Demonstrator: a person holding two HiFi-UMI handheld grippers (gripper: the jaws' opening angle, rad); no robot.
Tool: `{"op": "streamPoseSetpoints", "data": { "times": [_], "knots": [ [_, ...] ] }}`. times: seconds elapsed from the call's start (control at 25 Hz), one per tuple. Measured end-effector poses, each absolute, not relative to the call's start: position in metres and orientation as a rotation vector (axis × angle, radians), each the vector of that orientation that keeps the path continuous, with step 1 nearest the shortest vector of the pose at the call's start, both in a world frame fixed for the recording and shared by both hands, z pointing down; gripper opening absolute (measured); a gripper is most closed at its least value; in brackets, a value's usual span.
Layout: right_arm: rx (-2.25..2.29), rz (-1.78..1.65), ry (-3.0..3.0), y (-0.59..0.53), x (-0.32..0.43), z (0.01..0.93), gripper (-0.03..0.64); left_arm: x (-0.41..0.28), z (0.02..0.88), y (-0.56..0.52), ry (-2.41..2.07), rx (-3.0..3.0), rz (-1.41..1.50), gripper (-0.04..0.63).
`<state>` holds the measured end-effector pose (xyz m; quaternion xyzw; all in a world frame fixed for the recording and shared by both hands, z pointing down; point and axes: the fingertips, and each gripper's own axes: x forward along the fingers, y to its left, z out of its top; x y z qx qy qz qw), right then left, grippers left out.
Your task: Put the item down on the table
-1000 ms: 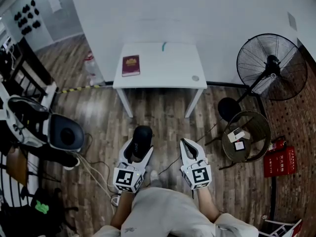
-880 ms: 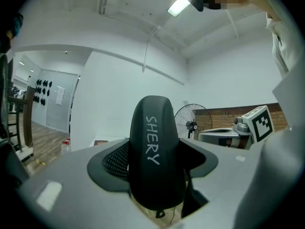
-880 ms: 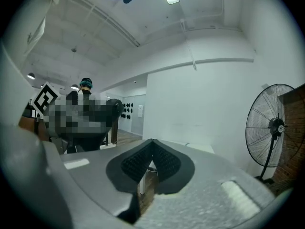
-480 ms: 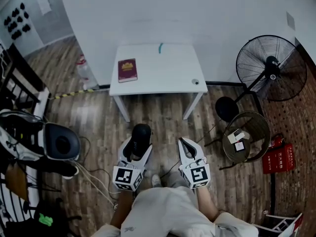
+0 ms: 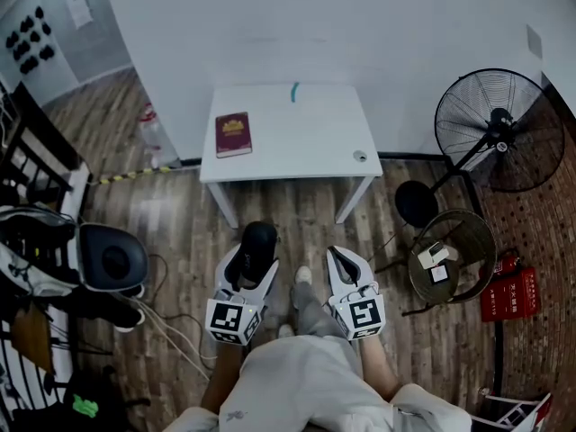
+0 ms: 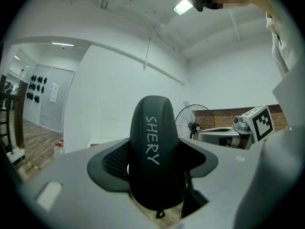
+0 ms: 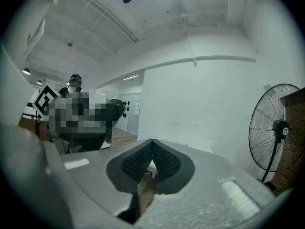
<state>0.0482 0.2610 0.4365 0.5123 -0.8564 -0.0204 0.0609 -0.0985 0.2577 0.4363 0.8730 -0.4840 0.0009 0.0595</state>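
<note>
A black oblong case [image 5: 258,241] printed SHERY [image 6: 155,151] stands upright between the jaws of my left gripper [image 5: 255,257], which is shut on it at waist height above the wooden floor. My right gripper [image 5: 337,257] is beside it on the right, jaws together with nothing between the pads [image 7: 151,160]. The white table [image 5: 306,142] stands ahead against the wall, well beyond both grippers. A dark red book [image 5: 233,134] lies on its left part, a small teal item [image 5: 293,91] at its back edge and a small round object [image 5: 360,156] near its right front corner.
A standing fan [image 5: 499,129] and a round stool with a wire basket [image 5: 448,257] are to the right of the table. A red extinguisher box [image 5: 511,292] sits at the far right. A black chair [image 5: 112,259], cables and racks crowd the left side.
The table has drawn slightly nearer in the head view and a foot now shows between the grippers. Both grippers keep the same pose and the left one's hold is unchanged.
</note>
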Motion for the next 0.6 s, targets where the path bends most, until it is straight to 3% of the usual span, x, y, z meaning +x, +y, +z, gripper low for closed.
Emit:
{"op": "streamPoseSetpoints", "data": {
  "times": [0.6],
  "knots": [
    [1.473, -0.076, -2.654, 0.149, 0.053, 0.423, 0.003, -0.088, 0.427, 0.148, -1.533, 2.606, 0.032, 0.336]
  ]
}}
